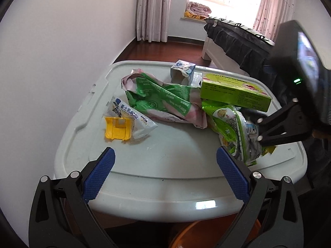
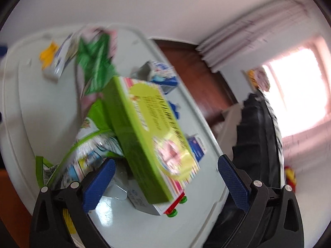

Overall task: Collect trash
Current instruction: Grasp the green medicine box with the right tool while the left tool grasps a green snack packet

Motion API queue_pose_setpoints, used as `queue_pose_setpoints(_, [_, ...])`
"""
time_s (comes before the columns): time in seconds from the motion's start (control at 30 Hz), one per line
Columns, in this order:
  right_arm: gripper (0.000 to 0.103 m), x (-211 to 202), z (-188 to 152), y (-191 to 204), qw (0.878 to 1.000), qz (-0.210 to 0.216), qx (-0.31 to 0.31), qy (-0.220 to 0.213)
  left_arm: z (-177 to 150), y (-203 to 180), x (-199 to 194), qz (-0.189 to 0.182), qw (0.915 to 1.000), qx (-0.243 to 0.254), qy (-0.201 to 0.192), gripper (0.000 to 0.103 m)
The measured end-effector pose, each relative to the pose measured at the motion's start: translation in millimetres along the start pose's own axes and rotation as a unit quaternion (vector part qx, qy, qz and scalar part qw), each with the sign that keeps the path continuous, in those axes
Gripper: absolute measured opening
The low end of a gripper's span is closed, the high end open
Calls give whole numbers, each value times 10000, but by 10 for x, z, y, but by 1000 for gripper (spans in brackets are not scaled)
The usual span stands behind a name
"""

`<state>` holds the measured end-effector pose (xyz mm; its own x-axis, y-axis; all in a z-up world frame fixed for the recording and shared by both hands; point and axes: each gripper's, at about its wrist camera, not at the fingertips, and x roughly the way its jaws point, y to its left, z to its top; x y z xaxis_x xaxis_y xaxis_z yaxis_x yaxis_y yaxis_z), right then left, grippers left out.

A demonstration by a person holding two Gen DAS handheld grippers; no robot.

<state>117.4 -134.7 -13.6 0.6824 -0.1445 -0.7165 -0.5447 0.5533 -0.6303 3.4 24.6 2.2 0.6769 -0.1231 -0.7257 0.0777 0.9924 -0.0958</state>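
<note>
Trash lies on a pale grey plastic lid [image 1: 178, 155]: a yellow plastic piece [image 1: 118, 128] on a white and blue wrapper [image 1: 132, 115], a crumpled green and pink bag [image 1: 165, 101], a small blue and white carton [image 1: 183, 72], a lime green box [image 1: 233, 92] and a green snack bag [image 1: 235, 130]. My left gripper [image 1: 165, 163] is open over the lid's near part, empty. My right gripper [image 2: 166, 172] is open around the near end of the green box [image 2: 149, 136], which lies between the blue pads [image 2: 99, 186]. In the left wrist view the right gripper [image 1: 258, 129] is at the snack bag.
An orange bin rim [image 1: 206, 235] shows below the lid's front edge. A dark covered bed [image 1: 244, 41] stands to the right and behind. A white wall is on the left, a window with curtains [image 1: 155, 10] at the back. The right wrist view is motion-blurred.
</note>
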Motion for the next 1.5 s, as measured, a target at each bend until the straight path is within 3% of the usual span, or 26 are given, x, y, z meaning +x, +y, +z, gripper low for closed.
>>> queue_pose_setpoints(0.13, [94,212,105,143,9942,-68,-1023,341,-1,22,-10,-103,9999,-75,27,96])
queue_pose_setpoints(0.17, [91,301,124,165,9919,-93,-1189,444,-1,27,-19,-136,9999,-106,17,96])
queue_pose_setpoints(0.23, [68,438,146,199,9888,-38,-1359,620,1,39,-33,-179,9997,-143,-4,96])
queue_pose_setpoints(0.33, [64,501,143,201,9872,-246,-1442,631,3,58,-48,-163,9997,-160,-31,96])
queue_pose_setpoints(0.53, [36,218,159,8,9957,-336,-833,207,-4,112,-22,-192,9995,-235,20,96])
queue_pose_setpoints(0.73, [31,-275,0,-473,9966,-303,618,-461,-47,118,15,-62,9998,-151,112,96])
queue_pose_setpoints(0.87, [31,-666,-406,-804,9703,333,2183,-992,-85,-10,81,2,9994,190,294,96])
queue_pose_setpoints(1.0, [32,-899,-1063,-847,9133,1068,3720,-1267,-104,-243,151,119,9983,354,448,96])
queue_pose_setpoints(1.07, [32,-944,-1316,-737,8959,1138,4104,-1261,-84,-349,216,68,9982,162,568,96])
queue_pose_setpoints(1.2, [32,-951,-1644,-533,8717,1220,4594,-1195,-6,-528,342,40,9979,-116,635,96])
queue_pose_setpoints(1.33, [32,-920,-1918,-401,8436,1300,5082,-1145,79,-645,460,304,9973,-226,628,96])
queue_pose_setpoints(1.5, [32,-815,-2106,-260,8353,1386,5221,-1027,94,-616,640,503,9933,-634,829,96])
